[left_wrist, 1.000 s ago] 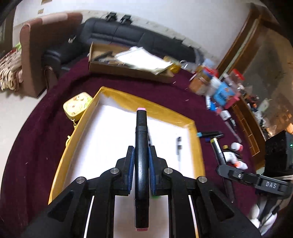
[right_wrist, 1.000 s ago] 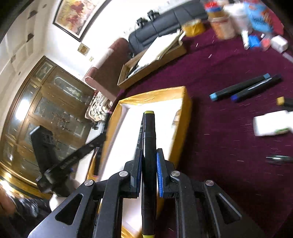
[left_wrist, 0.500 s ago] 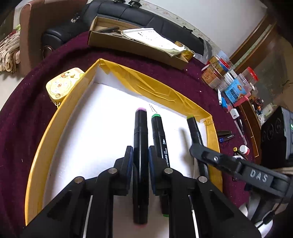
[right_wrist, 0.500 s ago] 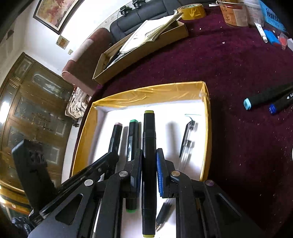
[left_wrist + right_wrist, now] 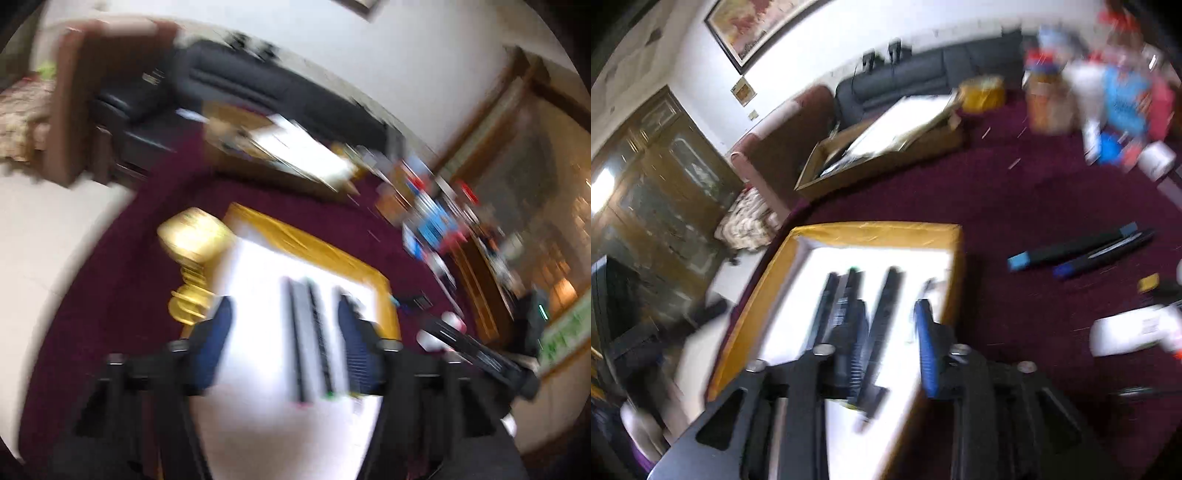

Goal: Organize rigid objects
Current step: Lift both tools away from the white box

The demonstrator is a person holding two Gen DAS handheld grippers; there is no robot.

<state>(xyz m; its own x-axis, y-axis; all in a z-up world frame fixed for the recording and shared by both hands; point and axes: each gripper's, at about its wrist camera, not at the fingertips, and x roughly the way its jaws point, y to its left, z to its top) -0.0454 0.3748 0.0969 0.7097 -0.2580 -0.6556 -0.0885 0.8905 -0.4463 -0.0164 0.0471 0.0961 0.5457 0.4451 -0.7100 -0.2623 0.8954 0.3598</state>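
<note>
Both views are motion-blurred. A yellow-rimmed tray [image 5: 314,243] with a white floor lies on the maroon table; it also shows in the right wrist view [image 5: 879,230]. Three black markers [image 5: 308,332] lie side by side in it, seen again in the right wrist view [image 5: 882,317]. My left gripper [image 5: 284,339] is open and empty above the tray. My right gripper [image 5: 892,343] is open and empty above the tray's right part. Two more markers [image 5: 1078,249], with blue caps, lie on the cloth to the right of the tray.
A yellow tin [image 5: 194,232] sits by the tray's left rim. A cardboard box with papers [image 5: 886,147] stands behind. Jars and packets [image 5: 1108,96] crowd the far right. A white bottle [image 5: 1130,330] lies at the right. The right gripper's body [image 5: 476,350] crosses the left wrist view.
Both grippers have opened and let go of their markers, which now lie in the tray. Both grippers have pulled back and up from the tray.
</note>
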